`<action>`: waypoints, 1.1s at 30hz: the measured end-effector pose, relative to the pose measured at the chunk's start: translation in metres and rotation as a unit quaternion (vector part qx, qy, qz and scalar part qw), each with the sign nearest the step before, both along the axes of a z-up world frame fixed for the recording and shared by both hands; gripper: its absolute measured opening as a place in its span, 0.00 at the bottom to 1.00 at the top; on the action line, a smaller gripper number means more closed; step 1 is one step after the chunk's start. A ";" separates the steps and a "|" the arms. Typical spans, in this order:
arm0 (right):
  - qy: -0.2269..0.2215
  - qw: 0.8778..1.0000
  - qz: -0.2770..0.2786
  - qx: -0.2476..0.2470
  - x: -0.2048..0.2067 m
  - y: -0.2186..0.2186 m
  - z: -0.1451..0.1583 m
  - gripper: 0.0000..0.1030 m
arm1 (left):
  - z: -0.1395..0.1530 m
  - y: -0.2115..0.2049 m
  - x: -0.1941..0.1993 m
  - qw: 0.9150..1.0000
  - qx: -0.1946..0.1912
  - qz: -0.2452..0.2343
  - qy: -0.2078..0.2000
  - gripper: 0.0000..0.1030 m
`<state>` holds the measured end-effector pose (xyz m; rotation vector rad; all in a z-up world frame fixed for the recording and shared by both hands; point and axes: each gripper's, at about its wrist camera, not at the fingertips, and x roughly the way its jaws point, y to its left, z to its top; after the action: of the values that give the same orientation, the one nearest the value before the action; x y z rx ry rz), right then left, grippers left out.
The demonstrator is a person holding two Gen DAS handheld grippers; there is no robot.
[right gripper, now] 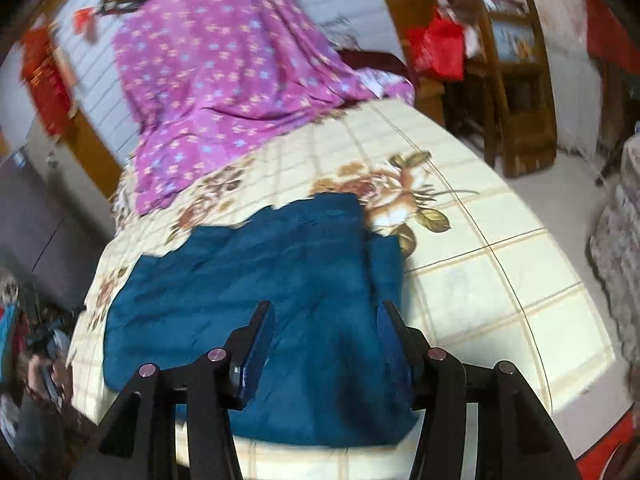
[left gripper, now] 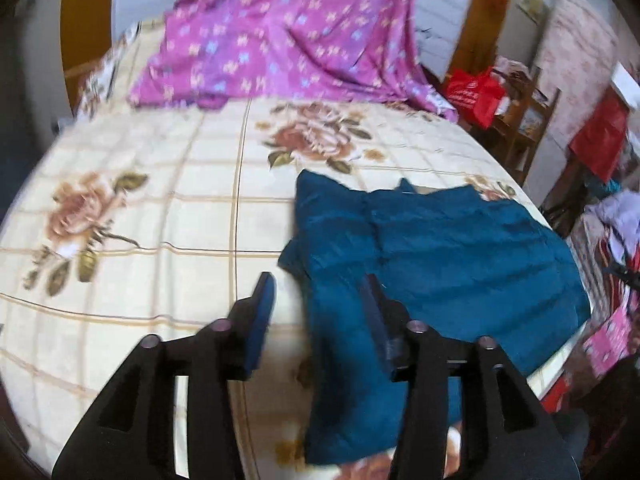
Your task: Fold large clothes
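Left and right wrist views of a bed covered by a cream floral bedspread (left gripper: 160, 208). A folded teal garment (left gripper: 440, 248) lies flat on the bedspread near its front edge. The left gripper (left gripper: 320, 300) hovers above the garment's left border, jaws apart with nothing between them. The right gripper (right gripper: 324, 328) hangs over the teal garment (right gripper: 260, 280), jaws likewise apart and empty. A purple flowered sheet (left gripper: 280, 40) drapes at the bed's far end; wooden furniture (right gripper: 516, 92) stands beside it.
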<state>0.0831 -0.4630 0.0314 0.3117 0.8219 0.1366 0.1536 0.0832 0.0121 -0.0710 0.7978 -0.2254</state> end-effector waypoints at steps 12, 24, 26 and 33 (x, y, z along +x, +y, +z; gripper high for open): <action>-0.036 0.989 -0.024 -0.139 -0.175 0.099 0.046 0.77 | 0.035 -0.095 -0.149 0.999 0.032 -0.040 -0.019 0.78; -0.073 0.992 -0.012 -0.106 -0.262 0.135 0.029 0.78 | 0.009 -0.149 -0.227 0.995 0.052 -0.083 -0.021 0.78; -0.062 0.992 -0.006 -0.109 -0.265 0.140 0.018 0.78 | -0.001 -0.153 -0.232 0.995 0.060 -0.075 -0.014 0.78; -0.055 0.991 -0.006 -0.126 -0.271 0.145 0.006 0.78 | -0.003 -0.153 -0.245 0.995 0.062 -0.075 -0.035 0.78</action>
<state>-0.1876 -0.3177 0.0374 0.0705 0.7186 0.0373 -0.0911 -0.0697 0.0094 0.1141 0.7454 -0.3188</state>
